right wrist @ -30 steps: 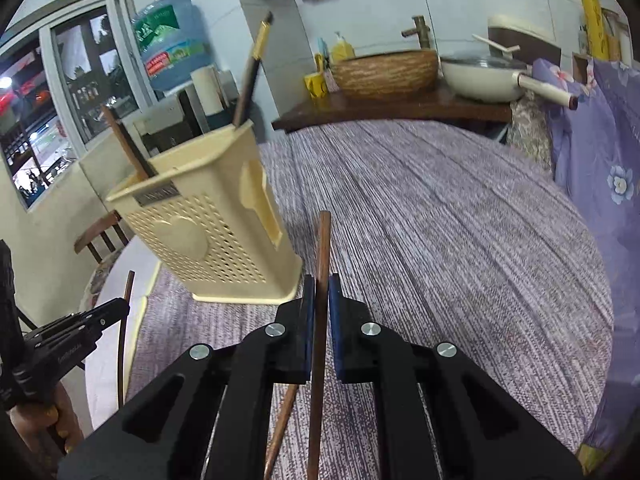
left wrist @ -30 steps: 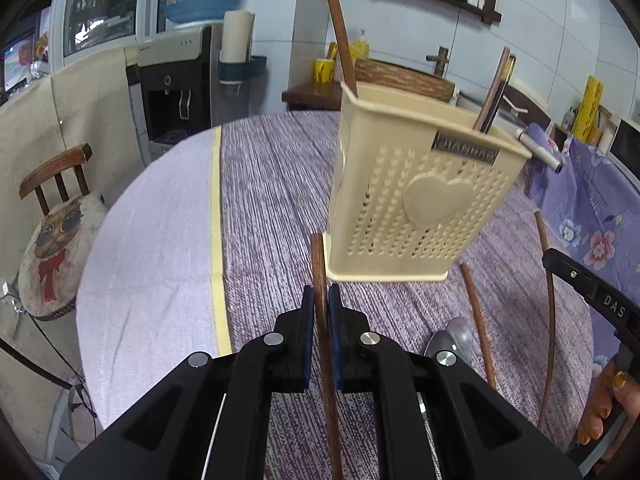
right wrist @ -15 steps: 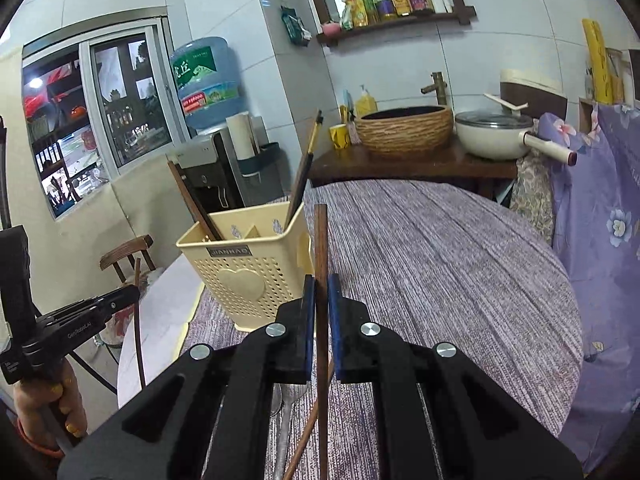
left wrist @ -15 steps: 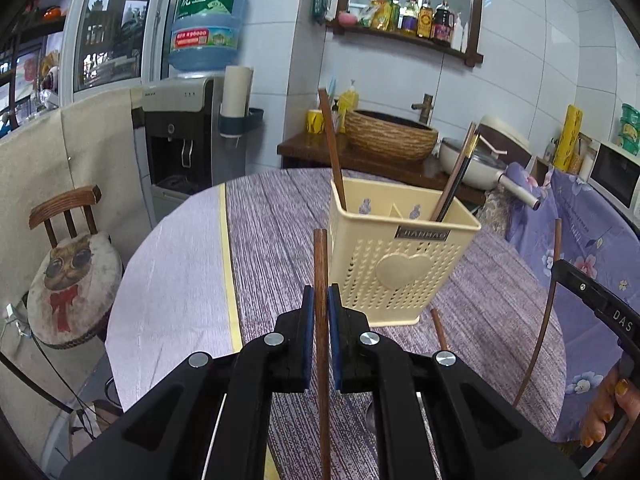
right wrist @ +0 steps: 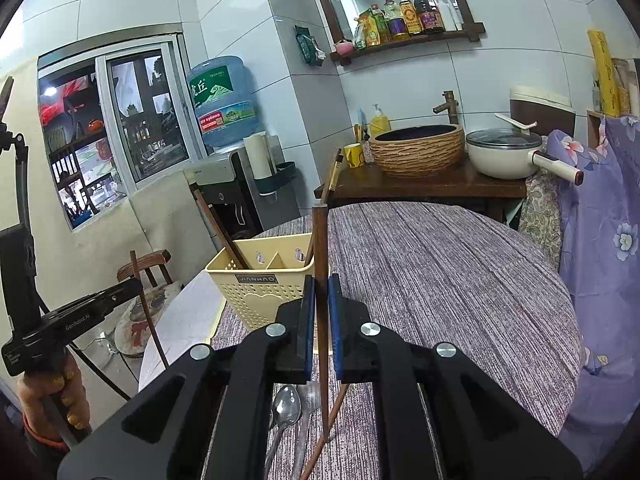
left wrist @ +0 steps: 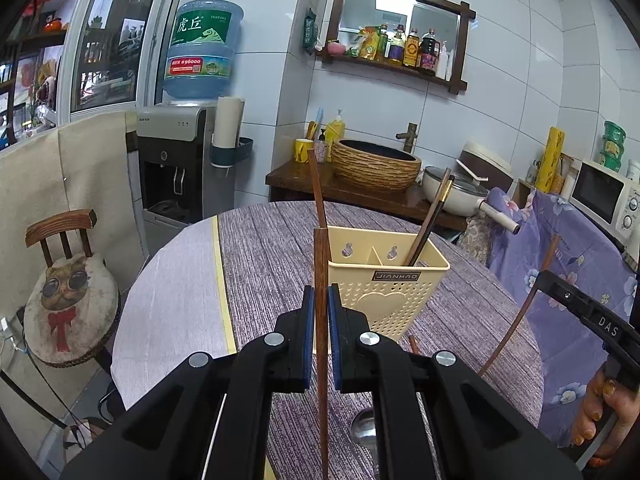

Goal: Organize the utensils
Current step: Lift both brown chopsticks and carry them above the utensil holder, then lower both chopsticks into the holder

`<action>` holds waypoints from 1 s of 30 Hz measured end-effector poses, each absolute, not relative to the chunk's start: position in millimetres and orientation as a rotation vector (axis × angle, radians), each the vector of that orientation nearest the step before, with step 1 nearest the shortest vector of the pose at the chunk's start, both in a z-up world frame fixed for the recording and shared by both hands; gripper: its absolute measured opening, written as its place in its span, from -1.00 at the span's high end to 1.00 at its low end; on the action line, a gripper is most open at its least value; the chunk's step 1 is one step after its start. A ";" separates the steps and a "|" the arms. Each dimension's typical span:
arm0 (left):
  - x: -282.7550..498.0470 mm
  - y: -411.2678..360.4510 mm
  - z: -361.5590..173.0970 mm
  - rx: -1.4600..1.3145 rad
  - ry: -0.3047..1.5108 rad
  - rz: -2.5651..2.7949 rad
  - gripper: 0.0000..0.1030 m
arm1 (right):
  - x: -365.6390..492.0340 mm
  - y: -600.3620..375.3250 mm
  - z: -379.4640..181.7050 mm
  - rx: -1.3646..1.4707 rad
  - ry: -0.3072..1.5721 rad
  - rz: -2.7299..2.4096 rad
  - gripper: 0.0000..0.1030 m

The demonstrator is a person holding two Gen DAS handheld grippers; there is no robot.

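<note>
Each gripper is clamped tight on 1 brown wooden chopstick: the left gripper (left wrist: 319, 312) holds its stick (left wrist: 320, 276) upright, the right gripper (right wrist: 319, 312) likewise (right wrist: 320, 248), probably so each can drop tip-first into the cream perforated plastic holder (left wrist: 386, 292) on the round purple-clothed table (left wrist: 264, 248). Chopsticks already standing inside narrow the openings. A metal spoon (right wrist: 286, 406) and 1 loose chopstick (right wrist: 328, 426) lie near.

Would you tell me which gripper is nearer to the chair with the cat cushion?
Left. The chair sits just to the left of the left gripper, past the table edge; from the right gripper it lies farther, beyond the left gripper.
</note>
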State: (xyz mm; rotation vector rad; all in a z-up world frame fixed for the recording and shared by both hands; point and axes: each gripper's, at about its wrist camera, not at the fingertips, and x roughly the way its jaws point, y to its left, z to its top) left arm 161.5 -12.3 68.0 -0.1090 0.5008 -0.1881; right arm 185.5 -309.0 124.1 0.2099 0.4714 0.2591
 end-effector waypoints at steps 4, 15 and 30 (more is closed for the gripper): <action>161.0 -10.5 70.5 -0.114 0.493 -0.192 0.85 | 187.1 -306.3 127.6 0.202 0.465 0.265 0.84; 158.9 -8.2 81.2 -0.109 0.466 -0.198 0.85 | 189.4 -301.1 136.2 0.191 0.457 0.293 0.84; 161.6 -9.0 134.2 -0.070 0.406 -0.282 0.85 | 209.5 -294.1 185.1 0.200 0.421 0.403 0.84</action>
